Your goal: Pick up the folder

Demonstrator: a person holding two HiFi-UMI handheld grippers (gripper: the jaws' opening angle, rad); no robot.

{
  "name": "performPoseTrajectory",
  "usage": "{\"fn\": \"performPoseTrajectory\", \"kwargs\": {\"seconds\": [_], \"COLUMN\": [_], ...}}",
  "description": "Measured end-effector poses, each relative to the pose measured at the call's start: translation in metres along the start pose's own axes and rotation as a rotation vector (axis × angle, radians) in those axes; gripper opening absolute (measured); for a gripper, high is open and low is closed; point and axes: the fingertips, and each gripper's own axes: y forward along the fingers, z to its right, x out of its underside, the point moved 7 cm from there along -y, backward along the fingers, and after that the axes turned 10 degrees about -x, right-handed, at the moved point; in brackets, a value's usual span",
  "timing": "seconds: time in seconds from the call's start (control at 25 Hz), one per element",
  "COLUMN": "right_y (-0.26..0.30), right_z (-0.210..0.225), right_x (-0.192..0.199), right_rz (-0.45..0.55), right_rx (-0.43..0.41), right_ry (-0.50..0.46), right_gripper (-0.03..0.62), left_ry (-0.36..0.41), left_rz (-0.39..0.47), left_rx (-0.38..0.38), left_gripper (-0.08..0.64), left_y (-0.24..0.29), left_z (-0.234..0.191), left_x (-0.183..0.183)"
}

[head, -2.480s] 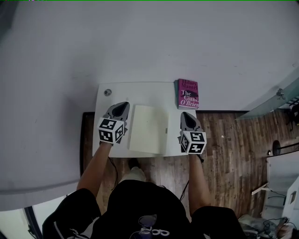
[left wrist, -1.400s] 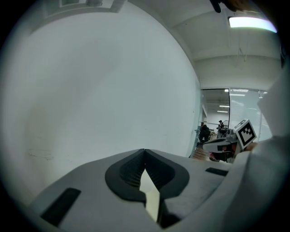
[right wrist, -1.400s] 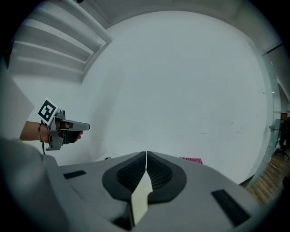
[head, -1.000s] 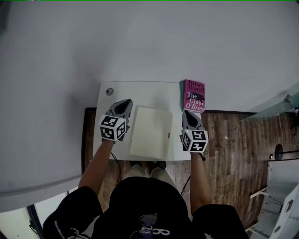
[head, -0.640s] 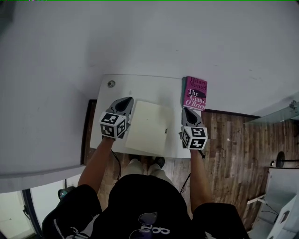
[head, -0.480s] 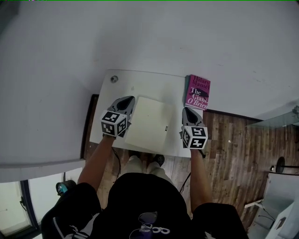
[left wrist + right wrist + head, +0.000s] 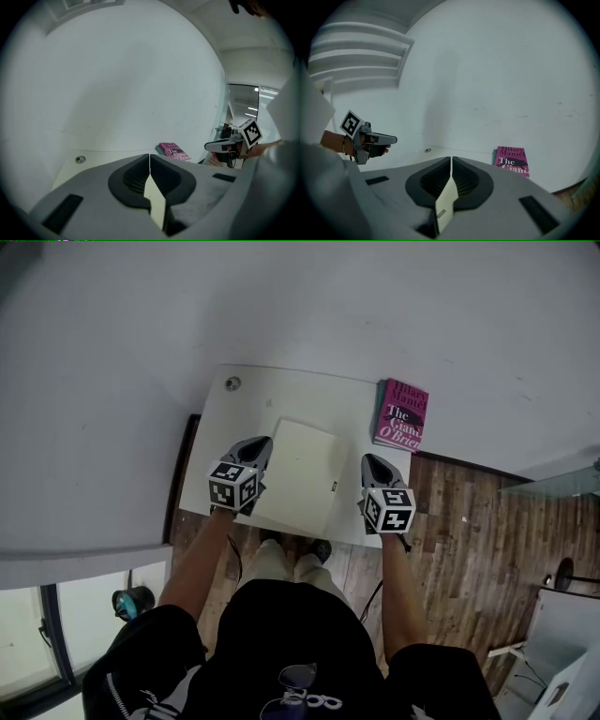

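Observation:
A cream folder (image 7: 298, 477) lies flat on the white table (image 7: 281, 395), its near edge close to the table's front edge. My left gripper (image 7: 255, 448) hovers by the folder's left side and my right gripper (image 7: 373, 465) by its right side. Both are shut, nothing pinched. In the left gripper view the jaws (image 7: 149, 157) meet tip to tip, and a cream strip of the folder (image 7: 156, 204) shows through the slot below them. In the right gripper view the same holds: jaws (image 7: 451, 160) closed, folder strip (image 7: 445, 199) with a small label visible behind.
A pink paperback (image 7: 403, 414) lies at the table's far right corner against the white wall. A round cable grommet (image 7: 232, 383) sits at the far left corner. Wooden floor (image 7: 469, 521) lies right of the table; the person's legs stand at its front edge.
Both grippers have sunk toward the table, staying on either side of the folder. The folder and book have stayed put; the head view has drifted, so the table shows higher.

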Motion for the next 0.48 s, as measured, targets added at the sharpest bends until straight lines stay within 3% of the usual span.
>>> {"fn": "performPoseTrajectory", "kwargs": {"seconds": [0.48], "right_y": [0.005], "right_z": [-0.001], "right_x": [0.017], "right_rz": [-0.01], "right_rx": [-0.028], "right_ry": [0.047], "right_gripper": [0.026], "left_ry": [-0.041], "left_rz": [-0.042], "left_rx": [0.059], "left_gripper": [0.023], "left_y": [0.012], "left_z": [-0.001], "left_x": [0.014]}}
